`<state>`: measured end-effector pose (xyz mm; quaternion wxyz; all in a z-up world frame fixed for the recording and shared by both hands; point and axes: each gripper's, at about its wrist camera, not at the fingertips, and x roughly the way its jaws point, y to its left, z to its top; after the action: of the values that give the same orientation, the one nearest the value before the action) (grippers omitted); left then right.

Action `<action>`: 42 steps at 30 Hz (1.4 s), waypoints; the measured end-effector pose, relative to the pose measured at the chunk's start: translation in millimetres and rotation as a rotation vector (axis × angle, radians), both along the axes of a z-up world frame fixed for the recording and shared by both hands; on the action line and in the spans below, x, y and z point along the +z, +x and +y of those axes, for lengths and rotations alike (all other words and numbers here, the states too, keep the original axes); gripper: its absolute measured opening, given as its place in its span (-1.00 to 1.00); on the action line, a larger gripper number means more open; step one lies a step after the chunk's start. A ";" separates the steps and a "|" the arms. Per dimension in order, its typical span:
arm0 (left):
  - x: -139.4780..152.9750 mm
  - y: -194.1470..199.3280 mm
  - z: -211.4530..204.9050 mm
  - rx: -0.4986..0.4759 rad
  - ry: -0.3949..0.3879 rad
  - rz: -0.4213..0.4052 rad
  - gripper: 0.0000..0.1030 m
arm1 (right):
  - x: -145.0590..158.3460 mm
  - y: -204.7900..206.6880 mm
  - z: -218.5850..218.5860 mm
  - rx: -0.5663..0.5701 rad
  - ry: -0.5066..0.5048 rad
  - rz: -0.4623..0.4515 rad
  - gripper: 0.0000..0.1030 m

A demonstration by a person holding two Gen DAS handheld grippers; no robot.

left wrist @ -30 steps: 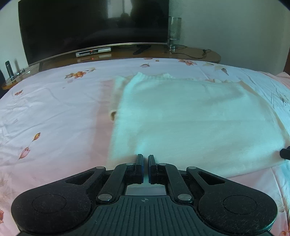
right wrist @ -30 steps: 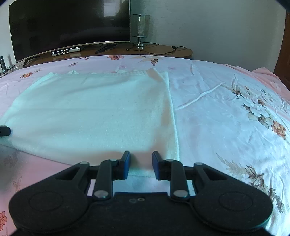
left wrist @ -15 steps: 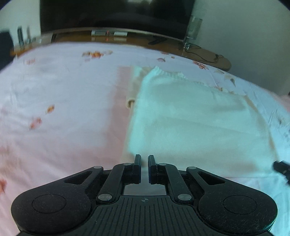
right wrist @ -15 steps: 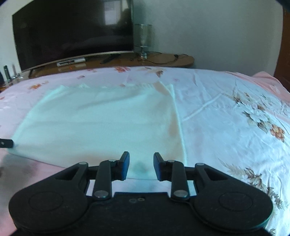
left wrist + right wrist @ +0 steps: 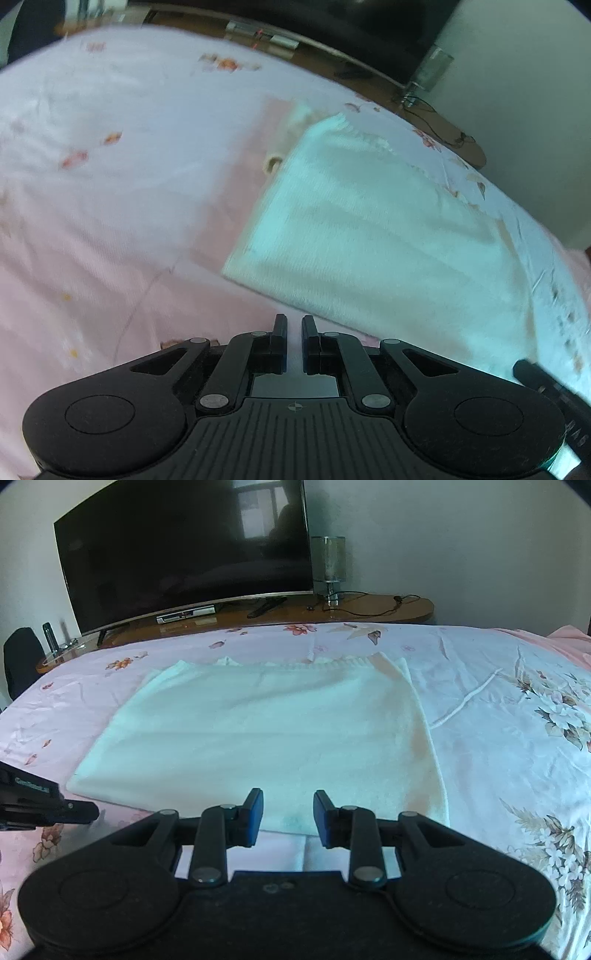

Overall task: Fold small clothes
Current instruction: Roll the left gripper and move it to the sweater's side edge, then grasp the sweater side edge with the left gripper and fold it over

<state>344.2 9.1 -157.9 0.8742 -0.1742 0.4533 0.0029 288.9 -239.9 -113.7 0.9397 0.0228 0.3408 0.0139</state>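
Note:
A white knitted garment (image 5: 266, 734) lies flat and folded into a rectangle on the flowered bedsheet (image 5: 509, 746). It also shows in the left wrist view (image 5: 376, 236), up and to the right. My left gripper (image 5: 294, 325) has its jaws nearly together with a narrow gap, holds nothing, and sits over bare sheet just short of the garment's near edge. My right gripper (image 5: 288, 805) is open and empty at the garment's near edge. The left gripper's tip (image 5: 44, 805) shows at the left of the right wrist view.
A large dark TV (image 5: 184, 554) stands on a curved wooden shelf (image 5: 369, 609) beyond the bed, with a glass lamp (image 5: 328, 565) and cables. A pink pillow (image 5: 569, 635) lies at the far right.
My left gripper has pulled back and swung left, off the garment's near-left corner onto bare sheet. My right gripper has backed off and risen slightly and opened a bit wider.

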 end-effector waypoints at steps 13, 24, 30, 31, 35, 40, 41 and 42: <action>20.9 -11.7 -4.2 -0.061 0.120 -0.099 -0.98 | -1.6 -0.4 -2.0 -0.002 0.022 -0.009 -0.42; 11.3 -5.5 5.5 0.063 -0.059 -0.067 0.99 | -3.8 5.3 1.7 0.023 0.019 -0.010 -0.42; -8.3 -4.0 12.6 0.161 -0.276 -0.057 0.91 | -5.8 16.3 5.7 0.043 0.016 -0.013 -0.42; -12.5 -1.2 12.7 0.173 -0.304 -0.050 0.68 | -6.8 18.4 6.2 0.046 0.017 -0.012 -0.42; -27.4 6.5 11.0 0.227 -0.398 -0.064 0.51 | -10.8 29.7 8.2 0.060 0.018 -0.007 -0.42; -33.9 19.5 10.1 0.277 -0.467 -0.110 0.52 | -17.6 48.7 11.3 0.077 0.027 -0.002 -0.42; -34.8 23.0 9.5 0.281 -0.473 -0.120 0.52 | -19.2 54.2 12.7 0.080 0.027 -0.003 -0.42; -35.7 26.5 8.1 0.286 -0.475 -0.131 0.52 | -20.4 58.9 14.1 0.083 0.026 -0.003 -0.42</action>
<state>370.7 17.2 -193.6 0.8270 -0.4364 0.3544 0.0087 347.8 -225.8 -134.2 0.9385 0.0207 0.3398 0.0575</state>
